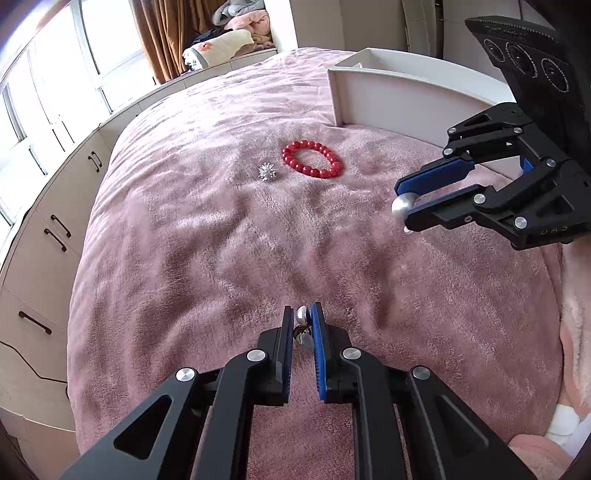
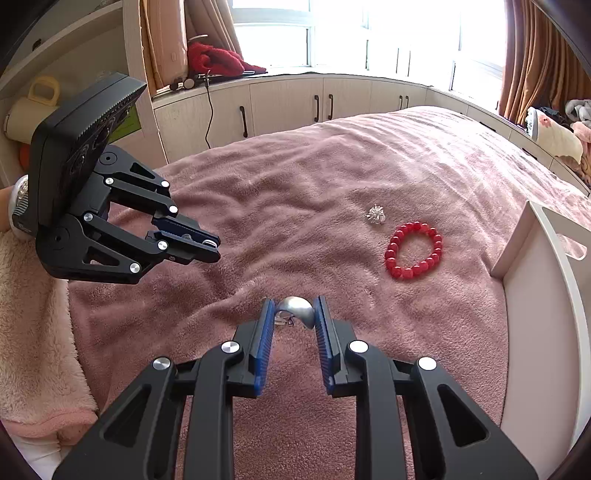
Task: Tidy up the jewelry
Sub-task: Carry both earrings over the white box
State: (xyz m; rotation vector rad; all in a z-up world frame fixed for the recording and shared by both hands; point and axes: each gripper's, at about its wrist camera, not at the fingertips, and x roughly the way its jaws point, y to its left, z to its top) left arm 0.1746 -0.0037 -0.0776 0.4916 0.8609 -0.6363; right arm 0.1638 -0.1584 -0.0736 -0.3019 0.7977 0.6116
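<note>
A: Nearest, the left gripper [image 1: 303, 325] pinches a small pearl earring [image 1: 302, 316]; the right gripper [image 2: 293, 314] clamps a silver dome earring [image 2: 297, 309].

B: Beyond?

A: Spiky silver piece [image 1: 267, 172] and red bead bracelet [image 1: 312, 158] lie on the pink blanket [image 1: 207, 236]; white tray [image 1: 402, 92] farthest.

B: Risk?

A: Smooth, rounded earrings, held at the tips, may slip and sink into the plush pile.

A home bedroom is shown: a bed spread with a pink blanket [image 1: 229, 229], window-side cabinets [image 2: 288, 107], brown curtains [image 2: 535, 62], and clothes piled [image 1: 240, 22] at the far sill.
</note>
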